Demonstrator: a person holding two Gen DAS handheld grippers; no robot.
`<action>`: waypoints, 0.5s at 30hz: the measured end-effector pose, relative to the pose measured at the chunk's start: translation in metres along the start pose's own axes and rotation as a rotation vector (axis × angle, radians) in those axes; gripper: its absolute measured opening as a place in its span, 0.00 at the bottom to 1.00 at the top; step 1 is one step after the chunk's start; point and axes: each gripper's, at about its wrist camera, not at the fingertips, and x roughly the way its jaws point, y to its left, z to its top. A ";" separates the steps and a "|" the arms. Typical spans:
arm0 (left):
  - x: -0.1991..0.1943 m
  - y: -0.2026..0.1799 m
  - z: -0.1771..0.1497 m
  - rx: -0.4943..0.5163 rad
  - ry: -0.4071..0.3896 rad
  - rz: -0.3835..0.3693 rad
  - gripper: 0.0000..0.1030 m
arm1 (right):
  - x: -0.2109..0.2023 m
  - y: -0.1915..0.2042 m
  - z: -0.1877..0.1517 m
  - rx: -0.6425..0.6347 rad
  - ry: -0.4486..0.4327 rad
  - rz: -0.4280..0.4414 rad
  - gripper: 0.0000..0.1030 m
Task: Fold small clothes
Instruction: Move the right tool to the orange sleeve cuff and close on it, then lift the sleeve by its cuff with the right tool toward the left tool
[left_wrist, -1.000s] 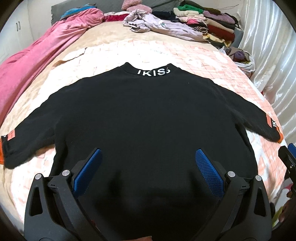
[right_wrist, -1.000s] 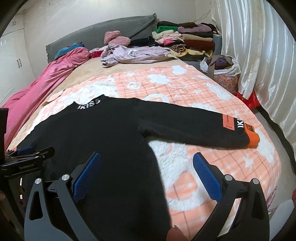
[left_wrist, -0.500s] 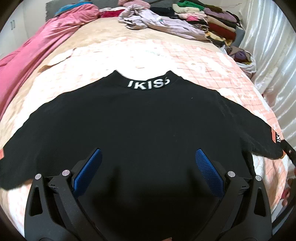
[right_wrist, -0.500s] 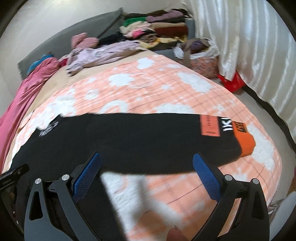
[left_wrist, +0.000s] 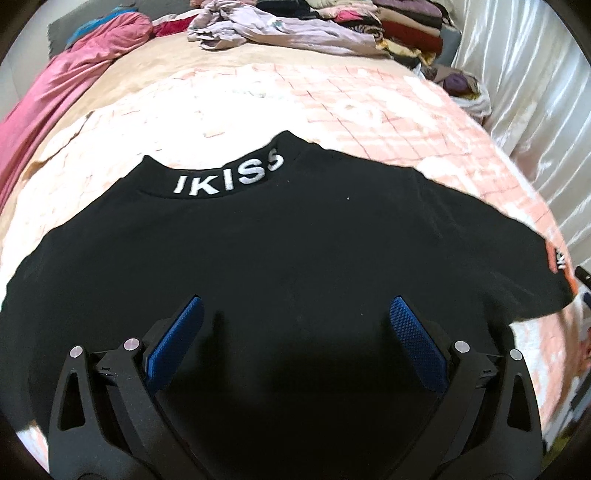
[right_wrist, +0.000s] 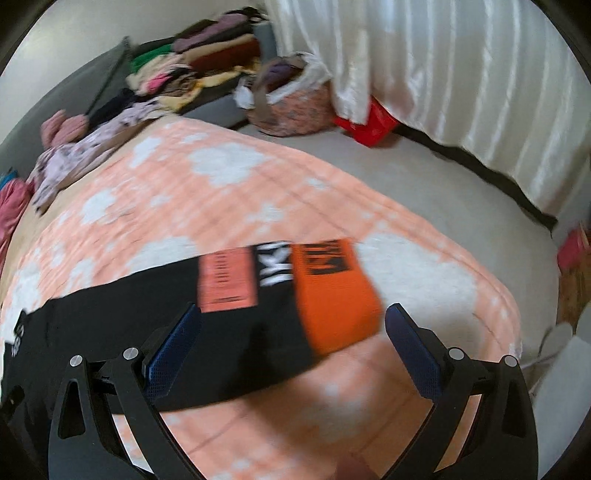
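Both claws have swung closer to the black sweatshirt (left_wrist: 295, 266) since a second ago, the right one turning from the body toward the sleeve end. Left claw (left_wrist: 295, 328) is spread wide and released, hovering over the lower middle of the garment, which lies flat on the bed (left_wrist: 332, 92) with its white-lettered collar (left_wrist: 225, 181) ahead of the fingertips. Right claw (right_wrist: 291, 332) is likewise released and empty; the orange cuff (right_wrist: 332, 306) and the sleeve's salmon patch (right_wrist: 227, 280) lie between and just beyond its blue pads (right_wrist: 173, 347), though blur hides whether they touch. Farther off, a stack of folded clothes (right_wrist: 199, 62) sits by the curtain (right_wrist: 443, 81).
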 end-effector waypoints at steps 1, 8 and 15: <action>0.003 -0.001 0.001 0.006 0.002 0.001 0.92 | 0.005 -0.008 0.001 0.013 0.014 0.000 0.96; 0.023 -0.003 -0.006 0.025 0.026 0.039 0.92 | 0.028 -0.038 -0.001 0.095 0.107 0.084 0.52; 0.022 -0.001 -0.007 0.024 0.008 0.036 0.92 | -0.006 -0.021 -0.001 0.053 0.004 0.287 0.21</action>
